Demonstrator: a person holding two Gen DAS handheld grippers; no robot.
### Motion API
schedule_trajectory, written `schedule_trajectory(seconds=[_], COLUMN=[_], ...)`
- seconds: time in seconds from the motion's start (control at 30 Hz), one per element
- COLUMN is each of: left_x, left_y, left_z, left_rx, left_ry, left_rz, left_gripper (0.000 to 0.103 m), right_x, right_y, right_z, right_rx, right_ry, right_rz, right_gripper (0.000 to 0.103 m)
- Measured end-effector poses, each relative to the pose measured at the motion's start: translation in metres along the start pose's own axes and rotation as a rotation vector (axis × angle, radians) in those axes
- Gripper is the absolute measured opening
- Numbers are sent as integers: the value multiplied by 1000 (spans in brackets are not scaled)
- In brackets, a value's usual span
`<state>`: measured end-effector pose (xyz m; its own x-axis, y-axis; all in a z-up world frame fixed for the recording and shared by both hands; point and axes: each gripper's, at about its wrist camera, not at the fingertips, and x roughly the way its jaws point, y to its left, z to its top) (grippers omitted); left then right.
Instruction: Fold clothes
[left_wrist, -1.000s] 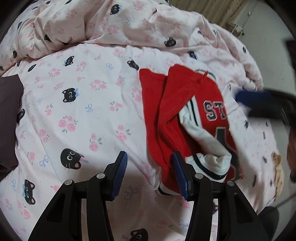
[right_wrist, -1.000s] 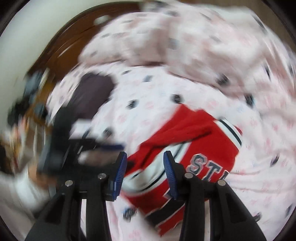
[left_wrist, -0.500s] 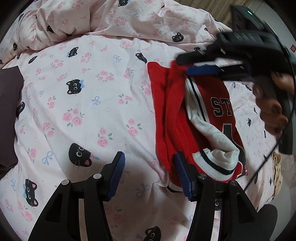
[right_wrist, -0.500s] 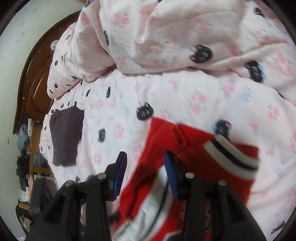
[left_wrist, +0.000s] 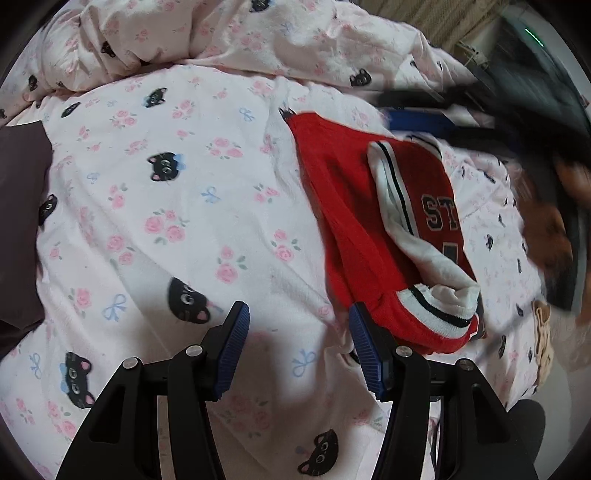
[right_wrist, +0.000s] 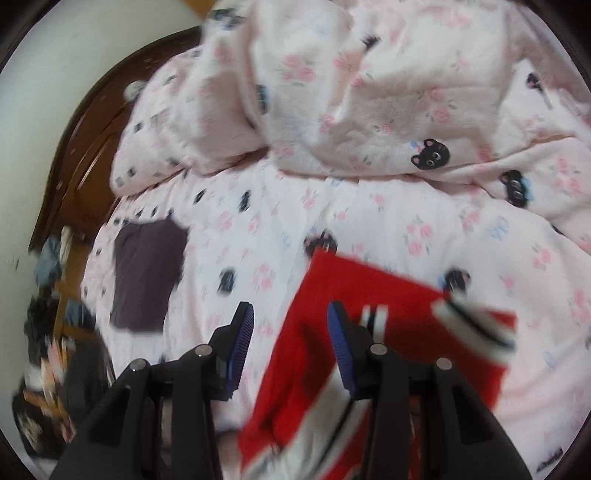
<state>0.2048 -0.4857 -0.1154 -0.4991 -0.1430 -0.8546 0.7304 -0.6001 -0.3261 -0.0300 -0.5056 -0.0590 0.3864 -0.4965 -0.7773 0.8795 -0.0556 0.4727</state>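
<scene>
The red jersey (left_wrist: 373, 236) is seen part-folded on the bedspread (left_wrist: 184, 221), a sleeve laid over its front. The left gripper (left_wrist: 299, 343) is held wide open and empty by the jersey's hem; the right gripper (right_wrist: 291, 343) is spread too, nothing gripped. Edges should be squared before the next crease is pressed.

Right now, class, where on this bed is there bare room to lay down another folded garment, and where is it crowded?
The bare sheet between the dark garment and the red jersey is free, ahead of the open left gripper. Crowded: the bunched duvet at the bed's far side, and the jersey's side, where the right gripper hovers.
</scene>
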Motion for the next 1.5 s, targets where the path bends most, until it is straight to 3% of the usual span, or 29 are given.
schedule_trajectory(seconds=[0.2, 0.4, 0.57, 0.7, 0.97, 1.1, 1.17, 1.4, 1.5], left_x=[-19, -6, 15, 31, 23, 20, 18, 4, 1], left_y=[6, -15, -28, -31, -30, -29, -29, -38, -44], left_z=[5, 11, 14, 16, 14, 14, 13, 23, 29], left_rx=[-38, -5, 21, 60, 139, 178, 198, 148, 108], left_ry=[-89, -92, -74, -46, -19, -6, 1, -93, -123], left_rz=[-67, -85, -64, 6, 0, -3, -5, -131, -206], left_gripper=[51, 51, 51, 51, 52, 52, 51, 51, 51], right_x=[-42, -28, -7, 5, 6, -12, -25, -50, -43], right_y=[14, 41, 48, 46, 37, 44, 49, 52, 47], right_z=[-80, -141, -159, -172, -182, -186, -193, -228, -240], right_rx=[-183, -348, -382, -418, -389, -393, -419, -527, -548], right_ry=[-4, 45, 21, 37, 20, -36, -70, -171, -147], right_rz=[57, 57, -4, -56, -51, -56, -104, -455, -532], right_gripper=[44, 44, 44, 45, 45, 45, 45, 44, 44])
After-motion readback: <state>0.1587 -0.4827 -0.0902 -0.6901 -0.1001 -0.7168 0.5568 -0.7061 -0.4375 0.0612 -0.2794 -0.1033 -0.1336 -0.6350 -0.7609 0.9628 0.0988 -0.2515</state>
